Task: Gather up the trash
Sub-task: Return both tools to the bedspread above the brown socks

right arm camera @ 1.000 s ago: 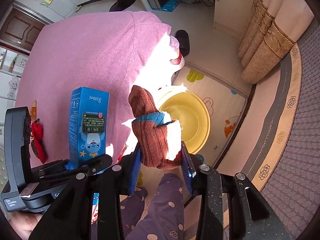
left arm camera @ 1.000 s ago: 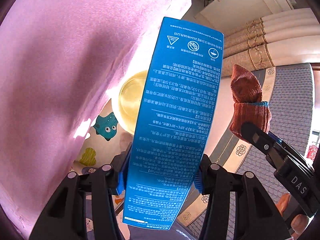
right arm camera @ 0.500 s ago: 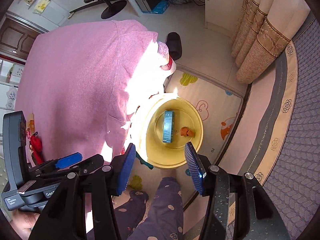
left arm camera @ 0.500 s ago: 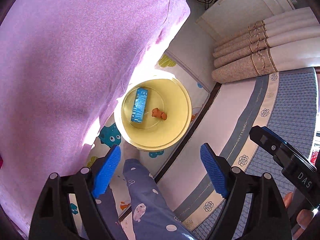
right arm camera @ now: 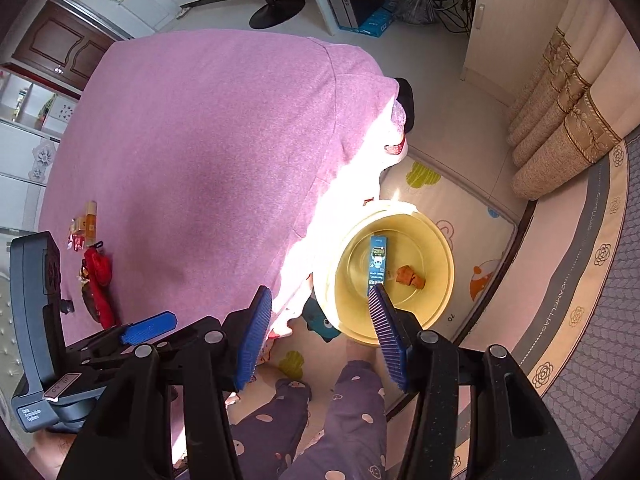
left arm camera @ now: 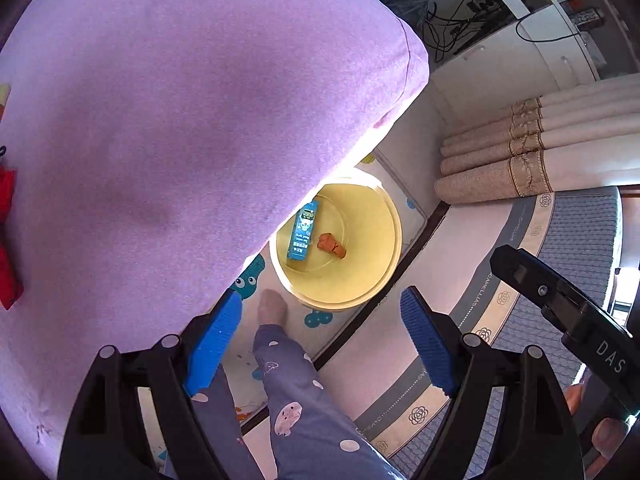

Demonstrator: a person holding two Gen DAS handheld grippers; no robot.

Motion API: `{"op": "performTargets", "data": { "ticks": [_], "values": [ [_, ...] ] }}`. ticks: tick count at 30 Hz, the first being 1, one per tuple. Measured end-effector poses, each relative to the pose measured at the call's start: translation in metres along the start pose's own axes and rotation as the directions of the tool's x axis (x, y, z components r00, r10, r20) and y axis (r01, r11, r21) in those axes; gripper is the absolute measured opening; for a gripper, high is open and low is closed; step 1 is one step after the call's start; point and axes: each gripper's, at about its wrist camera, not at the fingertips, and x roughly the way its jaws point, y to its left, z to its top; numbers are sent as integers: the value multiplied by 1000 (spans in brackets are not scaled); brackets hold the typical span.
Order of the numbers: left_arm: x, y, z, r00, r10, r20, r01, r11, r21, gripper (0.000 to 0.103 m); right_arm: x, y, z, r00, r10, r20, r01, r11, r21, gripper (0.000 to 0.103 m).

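A yellow basin (left arm camera: 372,280) stands on the floor mat beside the bed; it also shows in the right wrist view (right arm camera: 436,256). Inside it lie a blue carton (left arm camera: 303,232) (right arm camera: 377,262) and a brown crumpled sock (left arm camera: 331,245) (right arm camera: 409,276). My left gripper (left arm camera: 320,340) is open and empty, high above the basin's near rim. My right gripper (right arm camera: 316,332) is open and empty, also high above the basin's near edge. On the pink bed cover lie a red item (right arm camera: 98,280) and small wrappers (right arm camera: 85,228) at the left.
The pink bed (left arm camera: 160,140) fills the left of both views. My legs in purple pyjamas (left arm camera: 296,392) stand on the cartoon floor mat (right arm camera: 476,216). Curtains (left arm camera: 540,152), a grey patterned mattress (left arm camera: 560,248), cables and a swivel chair (right arm camera: 272,0) are farther off.
One second ago my left gripper held the blue carton and my right held the brown sock. Both opened and the items dropped into the yellow basin. Both grippers have since risen.
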Motion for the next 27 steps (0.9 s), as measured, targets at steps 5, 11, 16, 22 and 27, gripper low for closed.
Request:
{"op": "performTargets", "data": {
  "ticks": [5,11,16,22,27],
  "values": [
    [-31,55,-20,999,10,53,-6,997,-71,81,4,62,-5,1000,31,-6,-31,996,-82,51],
    [-69,132,-42,994,48,101,-32,987,-161,81,18,148,-23,996,73,-43,-80,980,-184,51],
    [-97,199,-63,988,80,132,-47,971,-235,81,32,217,-44,992,102,-74,-118,962,-247,51],
    [-122,280,-91,982,101,159,-42,940,-338,81,51,289,-67,988,116,-105,-144,936,-322,51],
    [-135,335,-111,976,127,178,-44,912,-407,81,67,342,-79,984,126,-128,-166,912,-374,51]
  ]
}}
